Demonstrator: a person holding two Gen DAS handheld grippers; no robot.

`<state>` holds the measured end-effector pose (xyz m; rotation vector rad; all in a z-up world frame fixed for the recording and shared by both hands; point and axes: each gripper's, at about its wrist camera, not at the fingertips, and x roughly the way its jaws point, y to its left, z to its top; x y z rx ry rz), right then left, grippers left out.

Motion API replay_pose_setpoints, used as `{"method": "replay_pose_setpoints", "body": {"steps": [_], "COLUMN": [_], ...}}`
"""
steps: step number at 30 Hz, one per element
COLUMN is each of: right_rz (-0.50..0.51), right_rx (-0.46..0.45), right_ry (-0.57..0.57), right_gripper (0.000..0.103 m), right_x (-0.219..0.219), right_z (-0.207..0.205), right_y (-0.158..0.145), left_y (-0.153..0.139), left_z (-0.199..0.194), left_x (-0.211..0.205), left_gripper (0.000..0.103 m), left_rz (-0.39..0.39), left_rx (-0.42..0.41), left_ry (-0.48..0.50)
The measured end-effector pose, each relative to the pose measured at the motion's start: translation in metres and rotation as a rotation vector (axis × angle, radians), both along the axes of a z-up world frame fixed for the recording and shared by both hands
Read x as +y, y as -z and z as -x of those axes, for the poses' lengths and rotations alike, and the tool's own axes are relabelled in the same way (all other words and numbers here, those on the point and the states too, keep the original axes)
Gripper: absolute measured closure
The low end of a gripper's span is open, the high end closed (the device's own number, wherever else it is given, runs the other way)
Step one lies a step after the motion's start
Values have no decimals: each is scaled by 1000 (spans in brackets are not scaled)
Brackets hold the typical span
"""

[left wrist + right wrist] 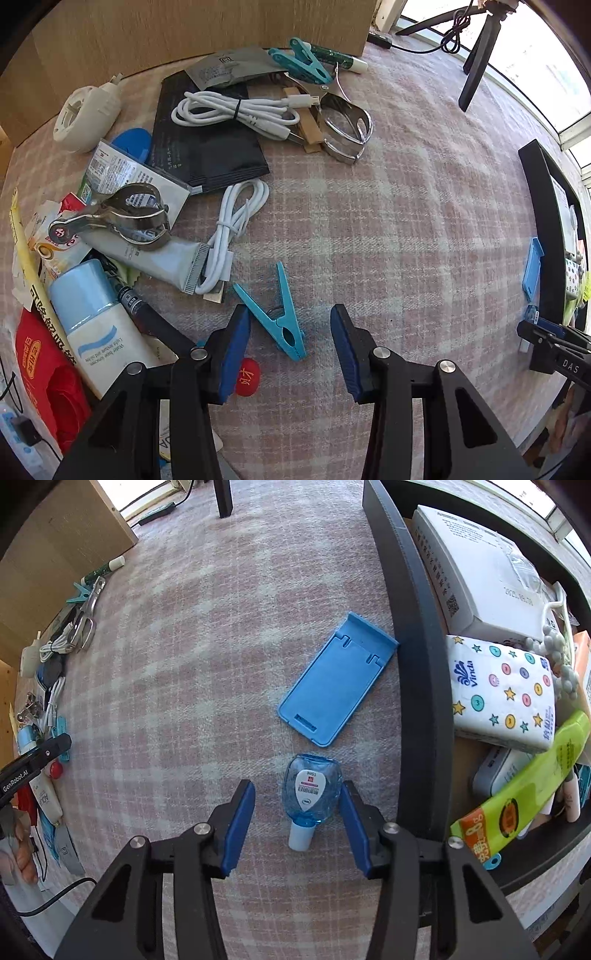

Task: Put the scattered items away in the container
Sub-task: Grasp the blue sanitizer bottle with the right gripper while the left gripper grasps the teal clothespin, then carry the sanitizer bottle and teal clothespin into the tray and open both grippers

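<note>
While sun hits the pink plaid cloth [177, 672], right gripper [297, 814] sits half-open around a small bottle [312, 794], left gripper [290, 343] half-open over a peg [282, 317].

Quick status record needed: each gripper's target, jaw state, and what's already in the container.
left gripper: jaws open around the teal clothespin, no contact
right gripper: jaws open around the small blue bottle, right pad close, grip not confirmed
container: black, holds a white box, tissue pack, green packet
beside container: blue phone stand on the checked cloth
</note>
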<state>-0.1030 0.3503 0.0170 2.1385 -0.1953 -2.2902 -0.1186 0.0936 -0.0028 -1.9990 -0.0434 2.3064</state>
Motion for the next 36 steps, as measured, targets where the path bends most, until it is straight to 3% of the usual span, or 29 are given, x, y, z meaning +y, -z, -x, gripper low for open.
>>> {"method": "replay_pose_setpoints", "body": {"steps": [4, 8, 12, 16, 21, 28, 36], "right_rz": [-40, -37, 13, 40, 44, 32, -16], "right_rx": [13, 14, 16, 43, 110, 237, 285], "right_ry": [-42, -84, -84, -82, -96, -77, 84], "right_gripper": [60, 71, 71, 71, 71, 71, 71], "right_x": [-13, -20, -22, 22, 34, 85, 186], "right_z": [5, 8, 9, -17, -27, -41, -56], "right_y": [0, -2, -3, -11, -41, -106, -125], "left_y": [0, -2, -4, -11, -36, -73, -117], "left_z": [12, 14, 16, 12, -2, -19, -57], "left_x": [12, 26, 27, 25, 44, 110, 217], "left_gripper": [62, 80, 80, 80, 80, 80, 80], "left_rz": [30, 56, 15, -1, -28, -93, -179], "left_rx": [14, 38, 36, 52, 97, 162, 214], "left_ry": [6, 19, 19, 18, 58, 192, 394]}}
